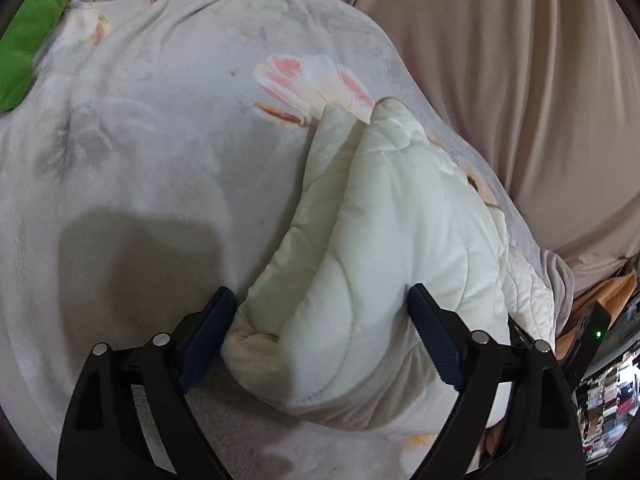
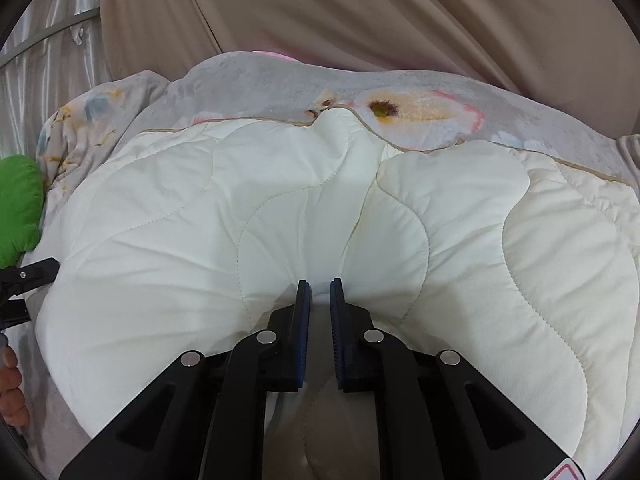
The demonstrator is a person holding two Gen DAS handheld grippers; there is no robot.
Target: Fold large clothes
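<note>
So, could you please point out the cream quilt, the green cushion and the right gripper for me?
cream quilt [image 1: 360,280], left wrist view, on the bunched quilted fold.
green cushion [image 2: 18,204], right wrist view, on its rounded end.
right gripper [image 2: 320,292], right wrist view, midway between its fingertips.

We're riding the left wrist, tilted down, close over the cream quilt's folded corner; right wrist looks down at the quilt too, tight in; both share it and the green cushion leftward.

The quilted comforter lies on the floral blanket, a cushion to its left, curtains behind.
</note>
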